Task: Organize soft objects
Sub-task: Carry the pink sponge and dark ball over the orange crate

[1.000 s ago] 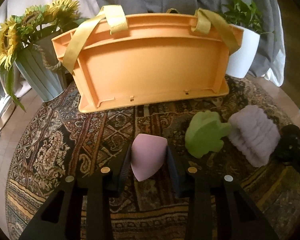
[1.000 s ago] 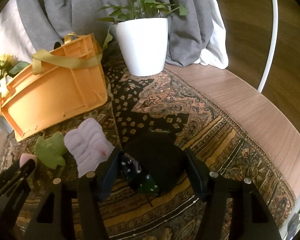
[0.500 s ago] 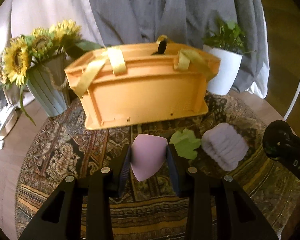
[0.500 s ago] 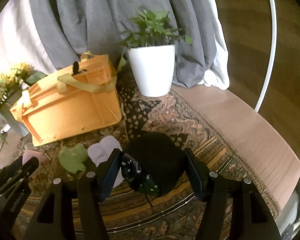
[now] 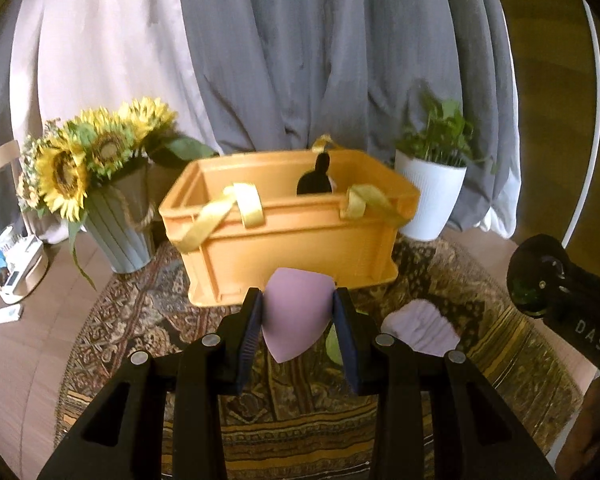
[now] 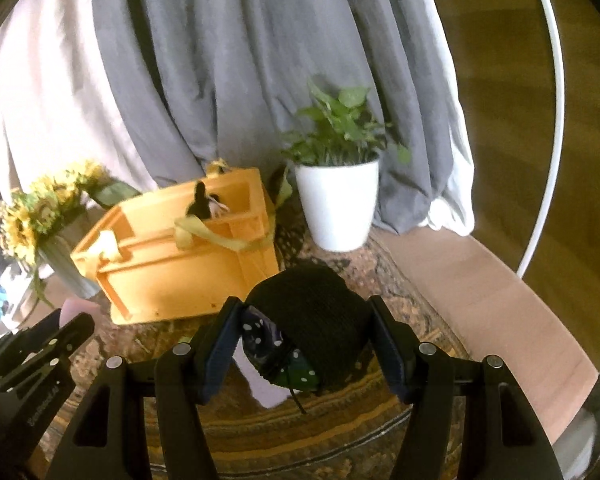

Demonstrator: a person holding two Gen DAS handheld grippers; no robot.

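My left gripper (image 5: 298, 316) is shut on a pink teardrop sponge (image 5: 294, 314), held above the patterned rug in front of the orange crate (image 5: 292, 236). My right gripper (image 6: 306, 340) is shut on a black knitted pouch (image 6: 316, 320) with a dotted lining, also lifted, right of the crate (image 6: 180, 264). A lilac ribbed scrunchie (image 5: 420, 326) and a green soft shape (image 5: 334, 346), mostly hidden by my finger, lie on the rug. A dark item with some white (image 5: 316, 178) sticks up inside the crate.
A sunflower vase (image 5: 112, 216) stands left of the crate and a white plant pot (image 5: 430, 200) to its right. Grey and white curtains hang behind. The round rug (image 5: 112, 340) lies on a wooden top. Small devices (image 5: 18, 272) lie at far left.
Both grippers have risen with their loads and drawn back from the crate, whose open top now shows. The scrunchie and green shape stayed on the rug.
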